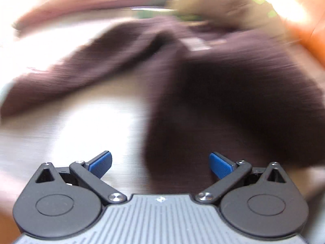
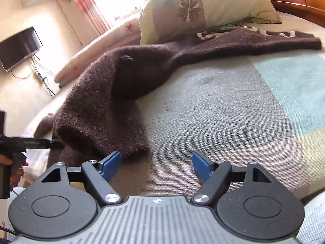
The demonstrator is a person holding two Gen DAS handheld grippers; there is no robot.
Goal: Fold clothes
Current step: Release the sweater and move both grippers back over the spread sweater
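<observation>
A bedroom, with a dark brown sweater spread on a grey and pale blue bedspread.

The right gripper has its jaws spread wide and empty, the sweater's hem just ahead of its left finger and a floral pillow far beyond. The left gripper, in a motion-blurred view, is also wide apart and holds nothing, with the sweater directly ahead and to its right.

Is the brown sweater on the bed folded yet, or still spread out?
Partly folded. The sweater has one part doubled over itself near the right gripper, while the rest stretches toward the pillow.
</observation>
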